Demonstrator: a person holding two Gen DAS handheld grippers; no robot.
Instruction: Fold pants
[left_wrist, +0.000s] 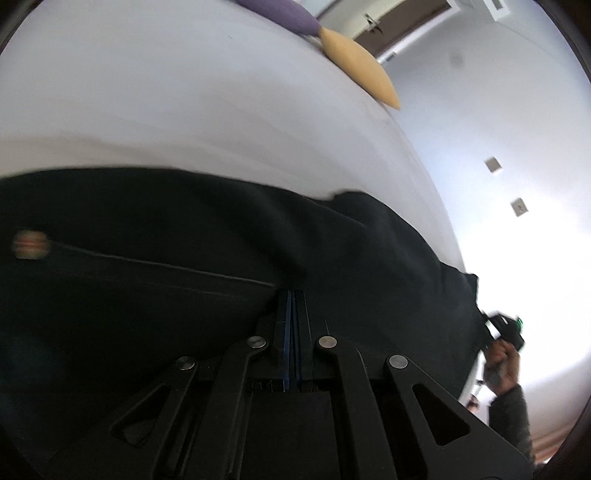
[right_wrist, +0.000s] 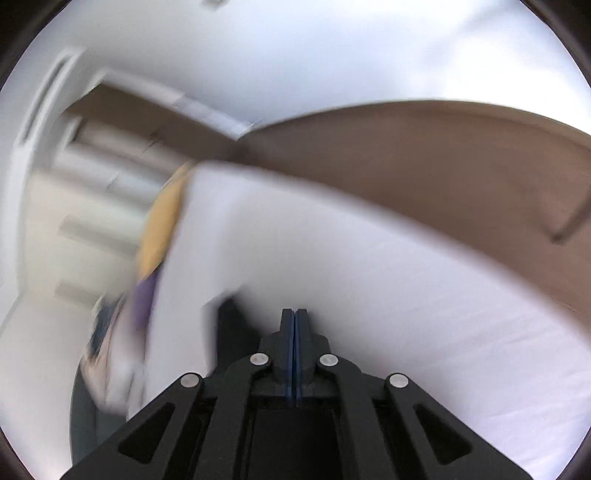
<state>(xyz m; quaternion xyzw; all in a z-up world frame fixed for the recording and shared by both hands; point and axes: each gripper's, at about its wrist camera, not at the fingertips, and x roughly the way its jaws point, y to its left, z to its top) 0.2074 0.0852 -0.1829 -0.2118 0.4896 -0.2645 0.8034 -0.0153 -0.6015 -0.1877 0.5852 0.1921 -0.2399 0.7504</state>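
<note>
Dark pants (left_wrist: 155, 236) lie spread on the white bed (left_wrist: 184, 110). I judge I should carry both corners together, keeping edges aligned. My left hand-held gripper (left_wrist: 294, 295) is clenched at a fabric ridge; whether it pinches cloth, I cannot tell. My right hand-held gripper (right_wrist: 294, 314) is clenched, seemingly empty.

Probably home bedroom: white-sheeted bed (left_wrist: 184, 92), cushions (left_wrist: 358, 62), door (left_wrist: 406, 26).

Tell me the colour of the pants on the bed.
Black pants, with a small striped tag; clearest in the left wrist view.
</note>
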